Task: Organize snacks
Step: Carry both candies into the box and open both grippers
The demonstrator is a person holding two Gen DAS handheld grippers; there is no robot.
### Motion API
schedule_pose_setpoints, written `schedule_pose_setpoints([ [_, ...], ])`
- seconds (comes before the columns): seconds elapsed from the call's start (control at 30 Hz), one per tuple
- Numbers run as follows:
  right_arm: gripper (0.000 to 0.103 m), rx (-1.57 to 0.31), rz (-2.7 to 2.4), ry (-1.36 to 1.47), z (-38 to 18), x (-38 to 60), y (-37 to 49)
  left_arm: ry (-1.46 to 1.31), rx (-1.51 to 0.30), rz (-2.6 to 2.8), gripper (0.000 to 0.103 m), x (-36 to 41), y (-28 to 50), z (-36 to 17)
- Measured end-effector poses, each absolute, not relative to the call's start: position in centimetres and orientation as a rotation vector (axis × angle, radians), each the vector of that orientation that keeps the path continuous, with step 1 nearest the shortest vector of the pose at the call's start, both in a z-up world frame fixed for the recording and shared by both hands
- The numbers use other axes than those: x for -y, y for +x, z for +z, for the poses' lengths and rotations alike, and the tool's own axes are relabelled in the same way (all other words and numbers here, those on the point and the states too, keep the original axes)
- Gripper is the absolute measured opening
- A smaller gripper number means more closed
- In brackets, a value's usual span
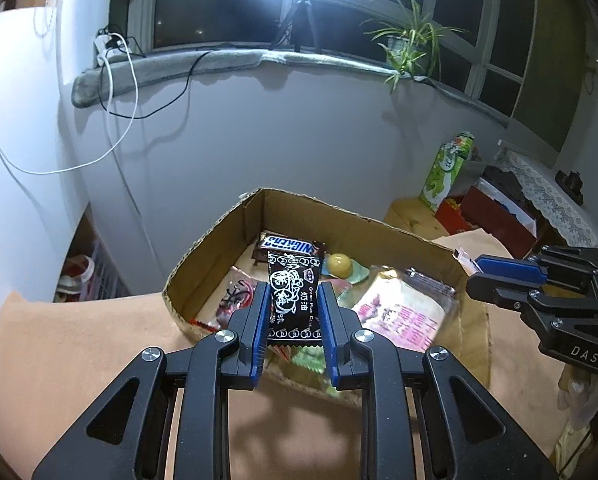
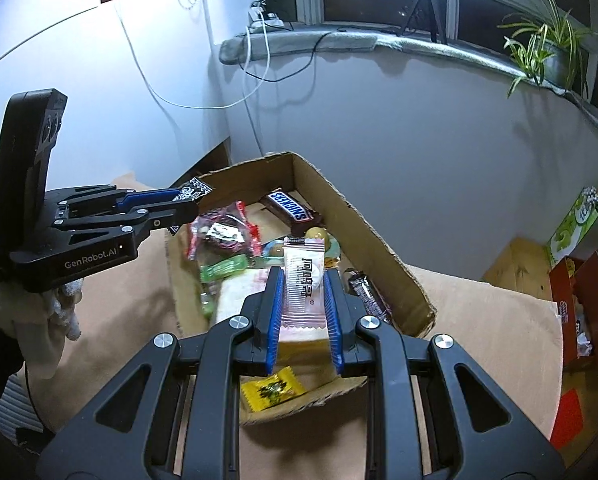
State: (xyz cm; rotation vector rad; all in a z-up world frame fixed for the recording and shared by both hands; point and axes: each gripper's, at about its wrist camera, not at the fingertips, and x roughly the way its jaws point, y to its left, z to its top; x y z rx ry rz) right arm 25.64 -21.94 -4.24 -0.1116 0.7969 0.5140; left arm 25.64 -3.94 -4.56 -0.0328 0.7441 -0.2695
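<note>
Snacks fill an open cardboard box on the tan-covered table below a dark window, while the left gripper pinches a black candy packet and the right gripper a white one above it

Count: 1 cardboard box. Grippers: 2, each holding 1 wrapped snack: 1 black plum candy and 1 white-pink candy. In box: 1 Snickers bar, 1 yellow candy, 1 green wrapper, 1 red-edged clear packet. Others in box too jumbled to count.
</note>
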Motion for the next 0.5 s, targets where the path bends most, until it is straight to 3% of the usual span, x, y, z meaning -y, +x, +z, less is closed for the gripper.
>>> schedule_pose_setpoints([
  [0.37,0.022,-0.834,0.496,-0.108,-5.8,22.1,27.4,-0.016,-0.782,-0.281,0.023,5.3,27.4,-5.4],
  [0.5,0.050,-0.819,0.484,-0.118,-5.8,22.1,27.3,-0.011,-0.782,-0.277,0.028,5.5,27.6,-5.3],
])
